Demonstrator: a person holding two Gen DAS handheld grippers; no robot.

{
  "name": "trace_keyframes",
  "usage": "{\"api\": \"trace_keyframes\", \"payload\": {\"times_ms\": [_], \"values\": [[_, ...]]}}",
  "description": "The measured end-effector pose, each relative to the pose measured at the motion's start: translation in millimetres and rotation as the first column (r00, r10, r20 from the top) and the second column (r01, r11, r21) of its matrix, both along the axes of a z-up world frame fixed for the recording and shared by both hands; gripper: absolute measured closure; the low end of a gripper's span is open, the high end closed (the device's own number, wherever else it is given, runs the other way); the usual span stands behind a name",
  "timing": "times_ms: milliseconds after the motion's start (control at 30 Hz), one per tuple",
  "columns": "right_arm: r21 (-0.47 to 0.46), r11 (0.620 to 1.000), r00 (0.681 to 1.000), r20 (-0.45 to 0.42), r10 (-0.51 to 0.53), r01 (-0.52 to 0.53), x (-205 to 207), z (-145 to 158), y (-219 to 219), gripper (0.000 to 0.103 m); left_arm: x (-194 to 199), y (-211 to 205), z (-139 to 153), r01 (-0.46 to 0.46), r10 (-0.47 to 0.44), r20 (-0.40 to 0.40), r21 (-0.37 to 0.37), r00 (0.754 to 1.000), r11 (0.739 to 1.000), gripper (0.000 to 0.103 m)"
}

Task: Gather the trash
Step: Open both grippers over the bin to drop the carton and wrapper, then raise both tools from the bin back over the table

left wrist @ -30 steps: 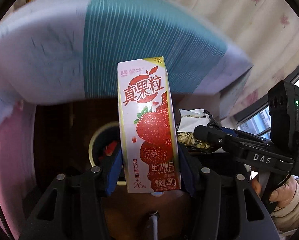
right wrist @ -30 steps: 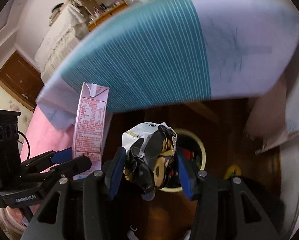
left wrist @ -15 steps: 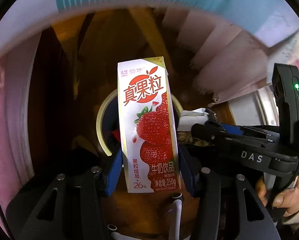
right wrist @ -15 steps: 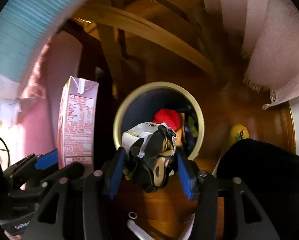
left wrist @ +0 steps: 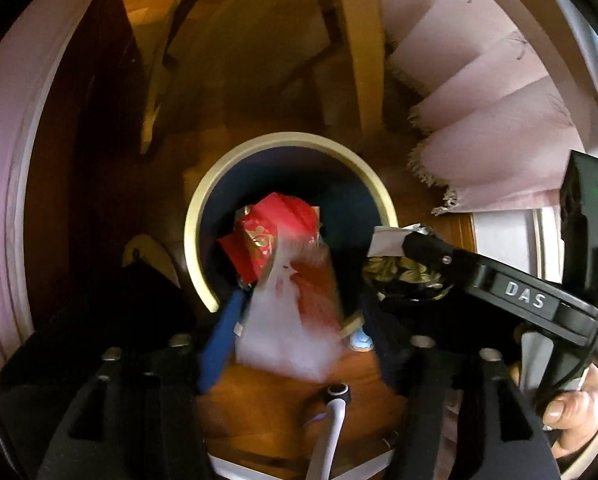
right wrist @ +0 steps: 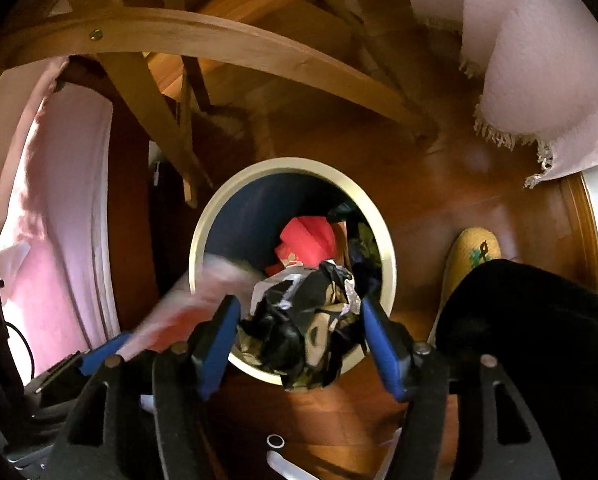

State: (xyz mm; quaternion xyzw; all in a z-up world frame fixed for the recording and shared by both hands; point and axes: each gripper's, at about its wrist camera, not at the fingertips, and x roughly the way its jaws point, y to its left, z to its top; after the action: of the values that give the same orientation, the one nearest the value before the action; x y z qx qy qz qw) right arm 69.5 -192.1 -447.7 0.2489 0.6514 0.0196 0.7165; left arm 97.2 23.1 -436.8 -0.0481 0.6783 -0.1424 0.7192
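A glossy printed-card milk carton (left wrist: 295, 312), blurred. A crumpled foil snack wrapper (right wrist: 303, 320), shiny silver and black. A smooth plastic waste bin (right wrist: 385, 240) with a cream rim. Polished, reflective wooden floor (right wrist: 439, 184). Pale matt wooden chair legs (right wrist: 227, 40). Soft pink cloth (left wrist: 487, 120) with a frayed fringe. Matt black plastic grippers with blue rubbery pads (right wrist: 379, 344).

1. This looks like a room in a home.
2. The floor (right wrist: 439, 200) is shiny brown wood.
3. A round trash bin (right wrist: 203, 232) with a cream rim stands on it, with wrappers inside.
4. The wooden legs of a chair (right wrist: 227, 36) stand behind the bin.
5. A pink cloth with a fringe (left wrist: 495, 152) hangs down on the right, like a bed cover or curtain.
6. A yellow slipper (right wrist: 471, 256) lies beside the bin.
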Motion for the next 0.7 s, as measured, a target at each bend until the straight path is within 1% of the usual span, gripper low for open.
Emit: {"api": "trace_keyframes", "payload": {"times_ms": [33,167,267,533,700], "values": [[-0.004,1.000,1.000,-0.001,0.005,-0.005,0.7,-0.2,1.0,0.040,-0.3,1.1,-1.0,-0.004,0.004,0.000,0.003,1.000,1.000,0.023],[-0.041,0.998,0.999,0.007,0.053,-0.053,2.4,-2.0,9.9,0.040,4.4,2.5,-6.1,-0.018,0.018,-0.004,0.025,1.000,1.000,0.022],[-0.060,0.995,0.997,0.009,0.080,-0.080,3.0,-5.3,13.6,0.040,4.9,3.7,-4.6,-0.023,0.023,-0.006,0.033,1.000,0.999,0.022],[-0.082,0.992,0.995,0.020,0.099,-0.097,1.2,-4.9,14.9,0.040,5.1,-0.1,-2.1,-0.031,0.030,0.025,0.053,0.999,0.998,0.022],[-0.115,0.985,0.990,0.048,0.135,-0.128,-3.0,6.1,19.7,0.039,1.7,1.9,10.9,-0.040,0.036,0.071,0.054,0.997,0.998,0.022]]}}
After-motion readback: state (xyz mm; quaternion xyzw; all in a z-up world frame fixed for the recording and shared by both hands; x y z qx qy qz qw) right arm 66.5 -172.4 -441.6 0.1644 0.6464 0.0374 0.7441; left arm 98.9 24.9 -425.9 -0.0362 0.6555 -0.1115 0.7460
